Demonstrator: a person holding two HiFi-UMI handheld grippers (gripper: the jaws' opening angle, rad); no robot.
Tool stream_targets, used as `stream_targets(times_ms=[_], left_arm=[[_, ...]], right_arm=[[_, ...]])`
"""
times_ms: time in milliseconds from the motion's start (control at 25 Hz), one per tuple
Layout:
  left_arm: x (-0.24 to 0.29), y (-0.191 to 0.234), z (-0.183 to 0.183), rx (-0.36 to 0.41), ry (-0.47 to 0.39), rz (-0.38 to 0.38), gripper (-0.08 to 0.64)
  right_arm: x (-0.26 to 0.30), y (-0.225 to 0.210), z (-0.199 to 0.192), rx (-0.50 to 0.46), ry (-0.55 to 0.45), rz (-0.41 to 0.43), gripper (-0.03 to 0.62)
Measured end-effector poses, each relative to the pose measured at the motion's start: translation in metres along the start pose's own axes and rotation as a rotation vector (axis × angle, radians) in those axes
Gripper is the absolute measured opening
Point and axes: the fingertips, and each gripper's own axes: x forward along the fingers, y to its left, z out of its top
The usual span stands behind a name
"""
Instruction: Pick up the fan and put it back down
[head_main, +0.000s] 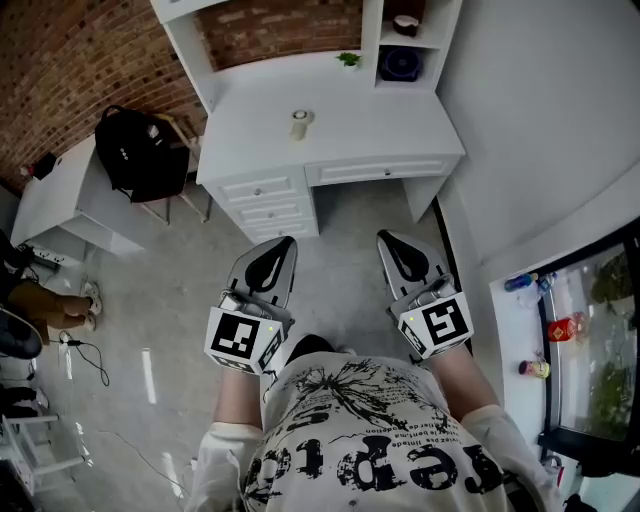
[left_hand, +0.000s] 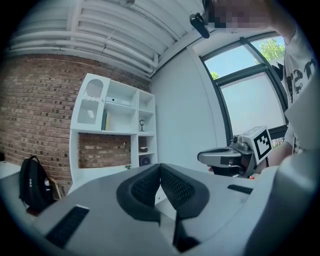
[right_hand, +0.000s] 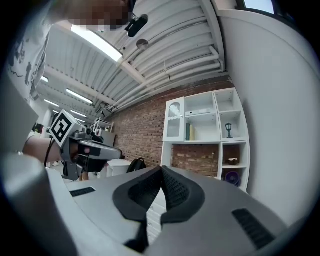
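Facing the white surface (head_main: 380, 130), I hold my left tongs (head_main: 284, 243) and right tongs (head_main: 386, 238) level and side by side, both closed tight with nothing between them. The blue fan (head_main: 400, 64) sits in the lowest right-hand cubby of the shelf unit (head_main: 372, 40) at the back of the surface, well apart from both tongs. A black backpack (head_main: 140, 150) sits to the left.

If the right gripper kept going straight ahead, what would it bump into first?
Most likely the white desk, near its drawer front; nothing shows in between, though depth is hard to judge.
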Motion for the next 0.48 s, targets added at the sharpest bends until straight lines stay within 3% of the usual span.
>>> stream_targets(times_ms=[240,280,320,360,480], left_arm=[[0.021,-0.009,-0.002,-0.063,-0.016,-0.027,0.014],[0.025,-0.009,-0.002,-0.076,-0.024,-0.023,0.122],[0.028,-0.009,-0.002,-0.076,-0.029,-0.019,0.339],[0.031,-0.009,-0.002,-0.067,-0.03,-0.011,0.376],[0.038,-0.001,0.0,-0.042,-0.027,0.014,0.385]], right_arm=[[-0.012,-0.026,-0.004,0.045,-0.014,-0.068,0.015],[-0.014,-0.029,-0.006,0.05,-0.014,-0.077,0.015],[-0.015,-0.033,-0.008,0.054,-0.012,-0.085,0.015],[-0.016,-0.036,-0.011,0.06,-0.008,-0.091,0.015],[-0.011,-0.042,-0.019,0.081,0.008,-0.094,0.015]])
